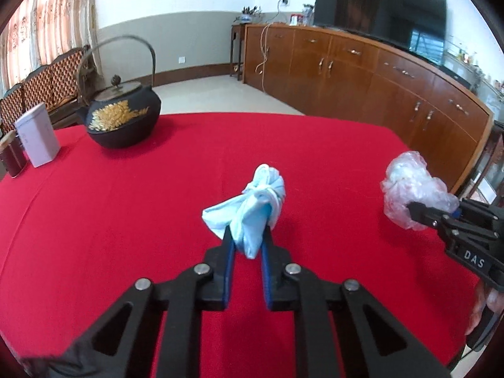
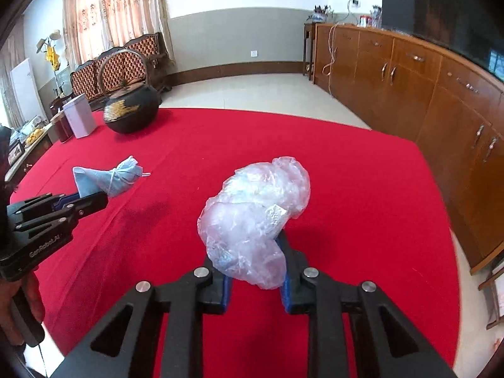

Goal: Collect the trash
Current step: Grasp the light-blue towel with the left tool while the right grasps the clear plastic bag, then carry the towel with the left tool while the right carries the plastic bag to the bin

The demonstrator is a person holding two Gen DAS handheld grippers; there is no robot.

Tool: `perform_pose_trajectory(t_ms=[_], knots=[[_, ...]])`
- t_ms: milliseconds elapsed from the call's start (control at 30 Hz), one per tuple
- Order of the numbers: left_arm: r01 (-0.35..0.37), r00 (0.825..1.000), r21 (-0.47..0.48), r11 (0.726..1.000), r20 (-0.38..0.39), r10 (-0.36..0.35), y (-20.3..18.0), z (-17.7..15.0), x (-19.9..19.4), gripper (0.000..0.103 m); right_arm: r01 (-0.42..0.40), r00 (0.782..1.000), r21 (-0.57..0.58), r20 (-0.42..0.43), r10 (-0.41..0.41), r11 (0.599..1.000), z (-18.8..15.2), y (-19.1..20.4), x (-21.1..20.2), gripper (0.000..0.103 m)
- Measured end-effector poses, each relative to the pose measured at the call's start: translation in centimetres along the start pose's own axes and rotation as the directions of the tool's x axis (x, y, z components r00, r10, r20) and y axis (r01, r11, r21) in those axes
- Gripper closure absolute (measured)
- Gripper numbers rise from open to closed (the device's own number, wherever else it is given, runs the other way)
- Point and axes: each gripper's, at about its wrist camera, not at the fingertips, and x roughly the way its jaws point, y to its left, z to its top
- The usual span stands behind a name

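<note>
My left gripper (image 1: 247,236) is shut on a crumpled light-blue face mask (image 1: 252,208) and holds it above the red tablecloth (image 1: 126,220). The same mask shows in the right wrist view (image 2: 107,179), in the left gripper (image 2: 94,200). My right gripper (image 2: 252,252) is shut on a crumpled clear plastic bag (image 2: 255,217), held above the cloth. In the left wrist view the bag (image 1: 412,189) and the right gripper (image 1: 419,212) are at the right edge.
A black cast-iron teapot (image 1: 123,119) with gold flowers stands at the table's far left, beside a white tin (image 1: 37,140) and a dark jar (image 1: 12,157). A long wooden sideboard (image 1: 378,85) with a television (image 1: 381,6) runs along the right. Chairs (image 2: 116,63) stand behind the table.
</note>
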Motion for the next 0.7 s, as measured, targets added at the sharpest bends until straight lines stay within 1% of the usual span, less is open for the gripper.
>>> perform_pose_trajectory(t_ms=[67,100,133,233,267,300,333,367,467,567,700], knots=[[0.002,1.0,0.008,1.0,0.009,-0.002,-0.6,-0.5,-1.0,0.087,0.009,1.0,-0.001,0.012,-0.009,1.0,-1.3,-0.2,-2.4,0.078],[0.005,1.0,0.007,1.0,0.018,-0.005,-1.4,-1.4,-2.4,0.087,0.009,1.0,-0.001,0.012,-0.009,1.0,-1.3,-0.2,-2.4,0.078],[0.009,1.0,0.007,1.0,0.02,-0.009,-1.7,-1.5,-2.6,0.087,0.011,1.0,0.003,0.014,-0.011,1.0,-1.8,-0.4,-3.3,0.078],[0.021,1.0,0.012,1.0,0.021,-0.022,-3.3,-2.7,-4.7,0.088,0.018,1.0,0.025,0.015,-0.018,1.0,-4.3,-0.9,-6.6,0.078],[0.027,0.999,0.017,1.0,0.021,-0.027,-4.1,-3.4,-5.5,0.088,0.018,1.0,0.025,0.015,-0.018,1.0,-4.3,-0.9,-6.6,0.078],[0.028,0.999,0.02,0.999,0.022,-0.028,-4.2,-3.4,-5.5,0.088,0.018,1.0,0.034,0.015,-0.018,0.999,-4.9,-1.1,-7.4,0.078],[0.034,0.999,0.022,0.999,0.021,-0.034,-4.6,-3.7,-5.9,0.088,0.019,1.0,0.042,0.017,-0.02,0.999,-5.6,-1.2,-8.3,0.078],[0.041,0.999,0.022,0.999,0.021,-0.042,-4.9,-4.1,-6.5,0.088,0.027,0.999,0.056,0.025,-0.029,0.998,-7.1,-1.5,-10.3,0.078],[0.052,0.998,0.027,0.998,0.029,-0.052,-6.4,-5.5,-8.6,0.088,0.037,0.999,0.078,0.035,-0.04,0.996,-9.1,-2.1,-13.1,0.078],[0.068,0.997,0.023,0.997,0.032,-0.069,-6.9,-6.1,-9.5,0.088,0.058,0.997,0.084,0.045,-0.062,0.995,-11.0,-2.4,-15.5,0.078],[0.075,0.996,0.038,0.996,0.036,-0.076,-7.9,-7.2,-10.4,0.088,0.071,0.996,0.099,0.043,-0.076,0.993,-13.1,-2.7,-17.4,0.078]])
